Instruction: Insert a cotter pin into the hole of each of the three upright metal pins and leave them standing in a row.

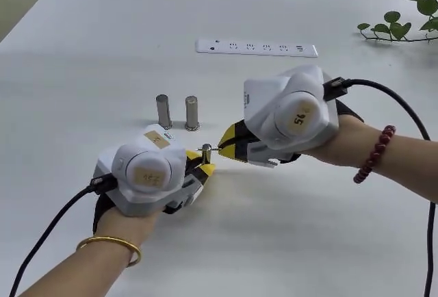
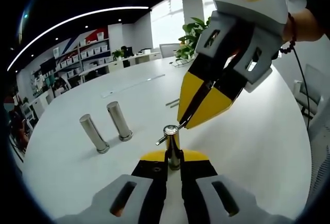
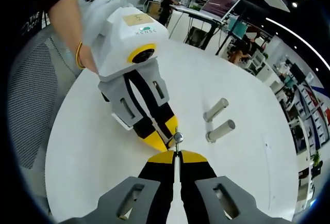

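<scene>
1. Our left tongs [image 1: 203,165] are closed on the lower part of one upright metal pin [image 1: 206,152], holding it just in front of the other two.
2. Our right tongs [image 1: 226,148] are pinched shut on a thin cotter pin [image 2: 161,140], whose tip meets the metal pin near its top. In the left gripper view a short end pokes out on the far side, so we judge it is already threaded through the hole.
3. The two other metal pins [image 1: 177,112] stand side by side on the surface [image 1: 308,228], just behind the tongs. We see no cotter pin in either, though their holes are too small to check.
4. We judge the task to be at the first of three insertions. Two pins are left, and this one then has to join the row.
5. The right tongs' housing carries a tan sticker [image 1: 302,118] that seems to read "56". The left one's sticker is blurred.
6. Farther back lie a white power strip [image 1: 256,47] and a leafy plant [image 1: 404,16]. Neither shows writing we can read.
</scene>
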